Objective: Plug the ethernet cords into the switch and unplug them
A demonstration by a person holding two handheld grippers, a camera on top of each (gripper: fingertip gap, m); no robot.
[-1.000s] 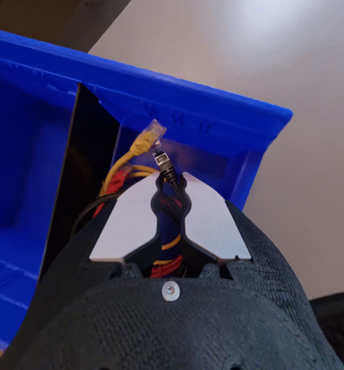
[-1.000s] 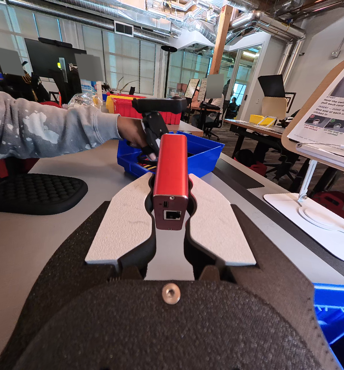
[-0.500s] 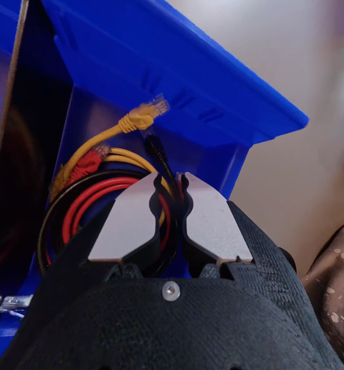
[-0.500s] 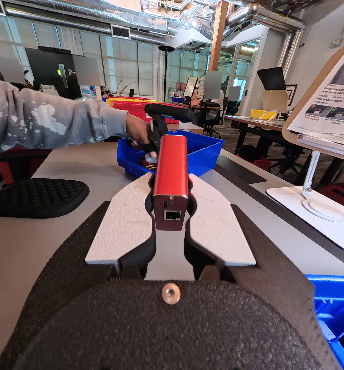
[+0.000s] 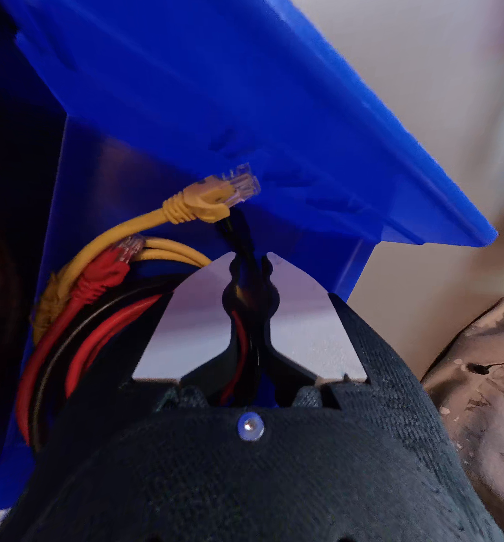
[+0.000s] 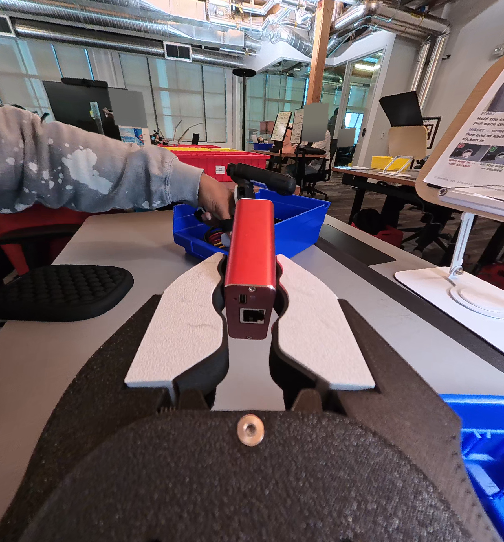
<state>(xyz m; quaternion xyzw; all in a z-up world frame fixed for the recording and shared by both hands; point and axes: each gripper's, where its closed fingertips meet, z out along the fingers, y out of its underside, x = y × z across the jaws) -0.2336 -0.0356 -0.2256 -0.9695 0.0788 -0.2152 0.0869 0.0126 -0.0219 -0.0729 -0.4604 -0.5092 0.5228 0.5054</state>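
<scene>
The left gripper [image 5: 249,258], fingers pinching the black cord [image 5: 239,234] inside the blue bin [image 5: 186,102] at the surface's far edge, must carry it to the switch [image 6: 252,258] clamped in the right gripper [image 6: 250,264].

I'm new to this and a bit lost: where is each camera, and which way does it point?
Left wrist view: on the left gripper, looking down into the blue bin at the cords; only its fingers show.
Right wrist view: on the right gripper, looking across the table; its fingers clamp the red switch.
Shared: the bin, left gripper, cords.
</scene>
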